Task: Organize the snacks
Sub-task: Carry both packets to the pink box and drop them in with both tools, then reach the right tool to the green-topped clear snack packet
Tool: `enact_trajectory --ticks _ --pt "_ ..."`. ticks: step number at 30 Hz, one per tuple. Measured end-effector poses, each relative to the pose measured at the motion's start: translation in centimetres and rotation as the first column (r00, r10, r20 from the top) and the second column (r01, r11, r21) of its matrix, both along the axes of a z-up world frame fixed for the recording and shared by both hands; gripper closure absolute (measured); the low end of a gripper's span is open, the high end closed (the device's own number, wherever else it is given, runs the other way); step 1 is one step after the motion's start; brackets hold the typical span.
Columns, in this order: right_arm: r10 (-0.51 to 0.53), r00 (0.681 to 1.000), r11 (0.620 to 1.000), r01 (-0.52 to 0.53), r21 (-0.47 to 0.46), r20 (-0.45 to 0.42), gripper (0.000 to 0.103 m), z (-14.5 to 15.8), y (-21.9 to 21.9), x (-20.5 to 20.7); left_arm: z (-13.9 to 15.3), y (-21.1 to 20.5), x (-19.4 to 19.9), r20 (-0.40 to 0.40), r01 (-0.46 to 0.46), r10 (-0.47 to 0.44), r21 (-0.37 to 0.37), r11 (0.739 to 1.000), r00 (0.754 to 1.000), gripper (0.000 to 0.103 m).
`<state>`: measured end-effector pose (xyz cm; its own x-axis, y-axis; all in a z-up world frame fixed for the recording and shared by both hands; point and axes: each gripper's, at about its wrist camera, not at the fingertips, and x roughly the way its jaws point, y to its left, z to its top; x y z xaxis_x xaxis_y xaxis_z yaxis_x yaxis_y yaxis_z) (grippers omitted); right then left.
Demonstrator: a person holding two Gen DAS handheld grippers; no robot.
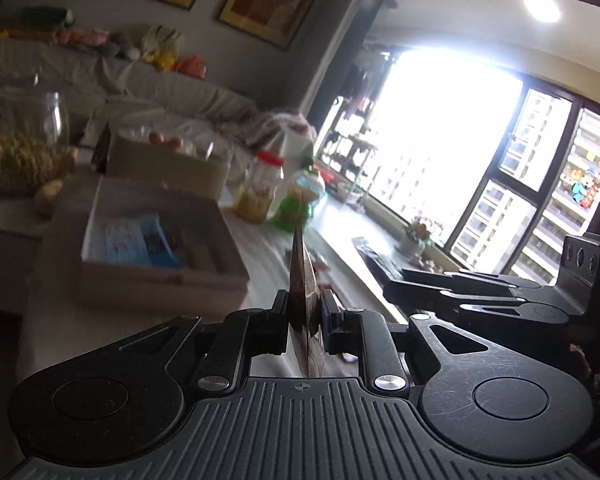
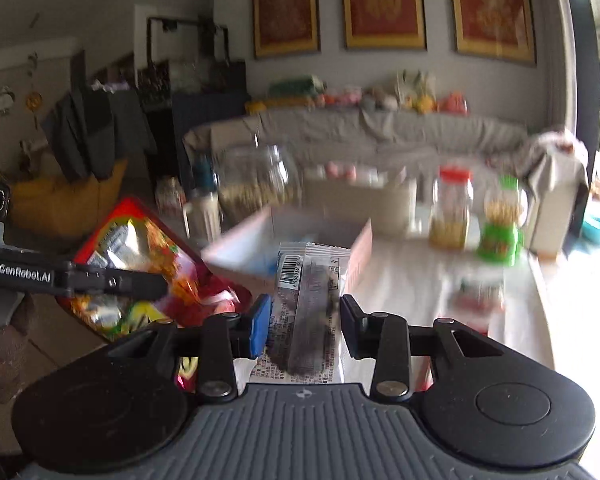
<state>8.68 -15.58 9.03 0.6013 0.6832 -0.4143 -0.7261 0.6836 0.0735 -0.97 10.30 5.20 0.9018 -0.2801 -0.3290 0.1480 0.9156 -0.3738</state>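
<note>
My left gripper (image 1: pixel 305 306) is shut on a flat red snack bag (image 1: pixel 302 280), which shows edge-on between the pads. From the right wrist view the same red and yellow bag (image 2: pixel 140 248) hangs in that gripper (image 2: pixel 160 285) at the left. My right gripper (image 2: pixel 305 318) is shut on a clear wrapped snack bar (image 2: pixel 306 300) with a barcode and dark filling, held upright. Both are raised above the pale table (image 2: pixel 412 284). Ahead lies an open cardboard box (image 1: pixel 100 216) holding blue packets (image 1: pixel 140 240). The right gripper (image 1: pixel 452 292) shows side-on at the right of the left wrist view.
A red-lidded plastic jar (image 1: pixel 260 188) and a green-based snack jar (image 1: pixel 298 204) stand behind the box. A big glass jar (image 1: pixel 32 120) and a second carton (image 1: pixel 168 168) stand further back. A covered sofa (image 2: pixel 380 136) lies beyond; loose packets (image 2: pixel 480 296) lie on the table's right.
</note>
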Motion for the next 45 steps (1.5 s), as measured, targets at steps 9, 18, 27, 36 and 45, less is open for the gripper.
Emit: enact_trajectory --ticks 9,18,27,36,45 --pt "-0.009 0.994 1.000 0.009 0.009 0.110 0.066 6.8 3.9 3.9 8.4 3.2 6.9 0.179 -0.071 0.068 0.010 0.997 0.981 0.083" --pt "-0.045 0.998 0.997 0.047 -0.061 0.046 0.066 5.6 6.8 8.1 -2.4 8.8 18.7 -0.138 -0.125 0.090 -0.262 0.957 0.986 0.083" --pt "-0.031 0.990 0.993 0.015 -0.116 -0.135 0.066 1.1 12.1 13.2 -6.0 12.8 17.8 -0.125 -0.251 0.235 -0.134 0.959 0.964 0.079" --pt "-0.057 0.957 0.998 0.054 -0.020 -0.284 0.048 -1.8 17.9 19.5 -5.0 10.6 12.4 -0.081 -0.279 0.272 -0.095 0.955 0.959 0.079" --pt "-0.108 0.932 0.992 0.076 -0.102 -0.347 0.040 -2.3 7.0 17.5 -7.9 3.0 12.5 -0.191 0.029 -0.052 -0.116 0.993 0.980 0.079"
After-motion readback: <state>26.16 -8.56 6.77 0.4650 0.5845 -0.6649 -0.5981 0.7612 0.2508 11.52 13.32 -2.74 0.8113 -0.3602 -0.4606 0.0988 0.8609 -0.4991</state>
